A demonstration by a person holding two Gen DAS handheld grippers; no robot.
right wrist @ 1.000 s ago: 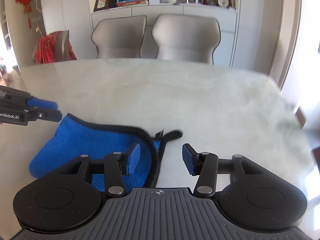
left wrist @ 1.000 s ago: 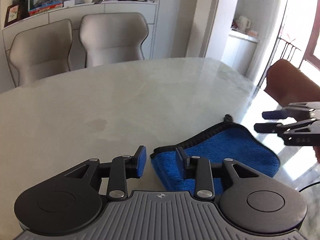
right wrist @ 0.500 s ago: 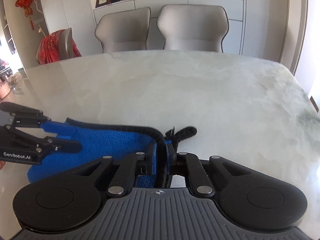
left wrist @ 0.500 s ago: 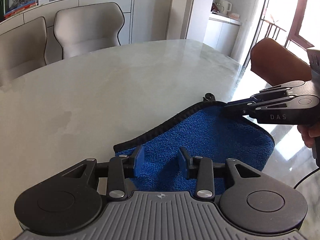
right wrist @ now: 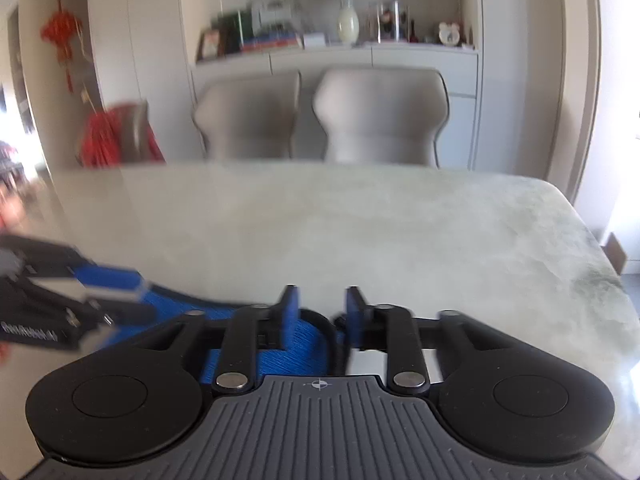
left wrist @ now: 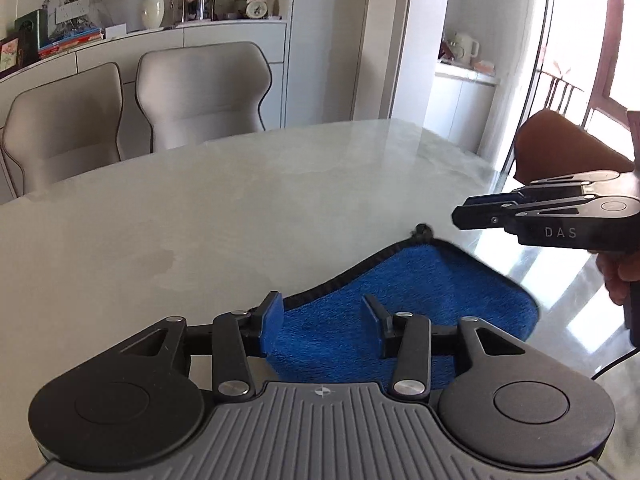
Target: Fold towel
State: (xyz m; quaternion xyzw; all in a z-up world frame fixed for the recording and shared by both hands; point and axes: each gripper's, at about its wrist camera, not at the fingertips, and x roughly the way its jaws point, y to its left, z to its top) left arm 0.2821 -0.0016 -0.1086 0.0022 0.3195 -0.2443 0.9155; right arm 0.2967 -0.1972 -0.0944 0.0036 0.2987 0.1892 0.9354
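A blue towel (left wrist: pixel 420 292) with black hem lies folded on the pale marble table (left wrist: pixel 200 220), its hanging loop (left wrist: pixel 422 232) at the far corner. My left gripper (left wrist: pixel 322 320) hovers over the towel's near left part with its jaws opening and the pads clear of the cloth. My right gripper (left wrist: pixel 462 210) floats above the towel's far right corner, held by a hand (left wrist: pixel 616 276). In the blurred right wrist view the right gripper (right wrist: pixel 322 312) is opening; the towel's (right wrist: pixel 312 348) hem lies below the gap, not pinched. The left gripper (right wrist: pixel 144 296) shows at the left.
Two beige chairs (left wrist: pixel 200 92) stand at the table's far side before a cabinet with a vase and books. A brown chair back (left wrist: pixel 560 148) rises past the right edge, near bright balcony doors. A chair draped in red (right wrist: pixel 112 136) stands at the left.
The right gripper shut on the towel's hem by the loop, then let it go and lifted. The left gripper moved over the towel and its jaws widened.
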